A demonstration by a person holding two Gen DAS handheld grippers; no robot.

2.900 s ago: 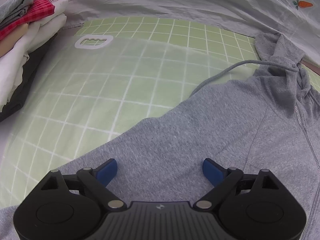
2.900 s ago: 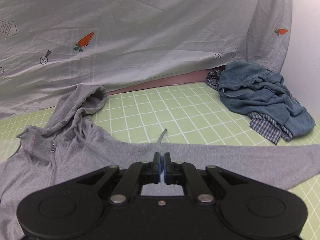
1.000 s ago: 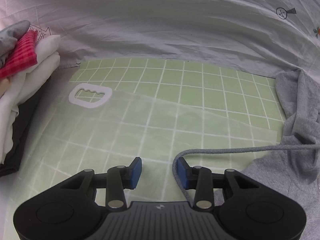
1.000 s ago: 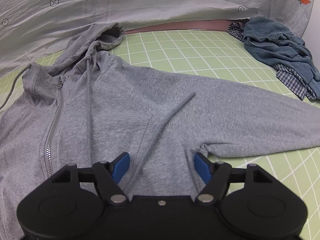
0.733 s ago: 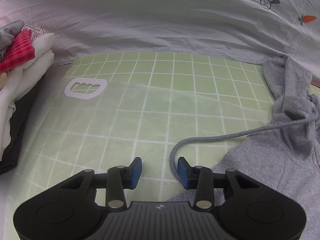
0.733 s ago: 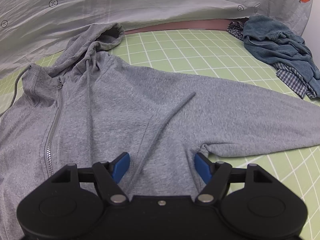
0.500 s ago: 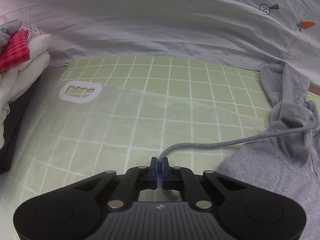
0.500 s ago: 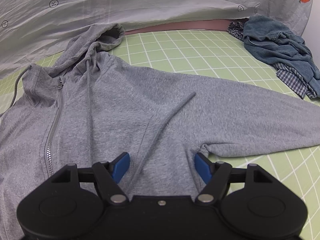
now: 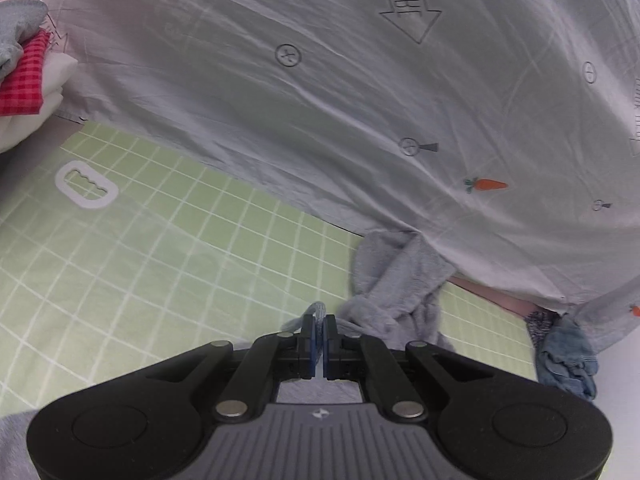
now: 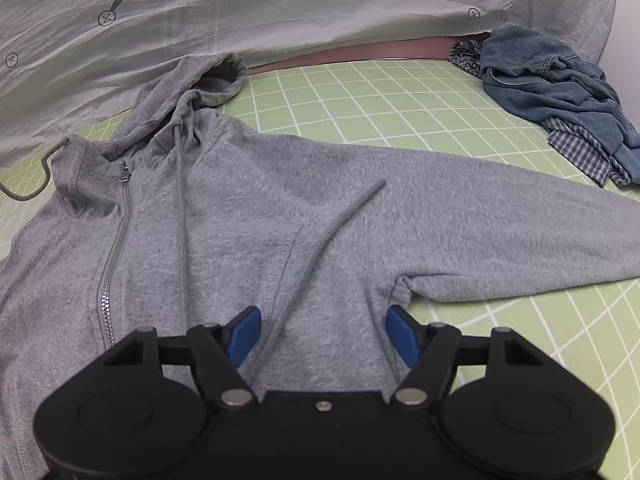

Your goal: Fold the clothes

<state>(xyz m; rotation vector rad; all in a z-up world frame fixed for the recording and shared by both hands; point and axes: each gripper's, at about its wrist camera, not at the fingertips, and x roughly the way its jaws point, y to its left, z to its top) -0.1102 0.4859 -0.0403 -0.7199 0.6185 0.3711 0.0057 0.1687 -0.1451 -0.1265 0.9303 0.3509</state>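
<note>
The left gripper (image 9: 319, 336) has closed on the hoodie's left drawstring (image 9: 316, 312) and lifted it off the green grid mat (image 9: 140, 260), which a second ago lay under open pads. The grey hoodie (image 10: 280, 208) lies spread, zipper up, mid-worktop. The right gripper (image 10: 324, 334) hovers over its chest, jaws closing slightly, holding nothing. Judgement: cord tidying precedes folding.
</note>
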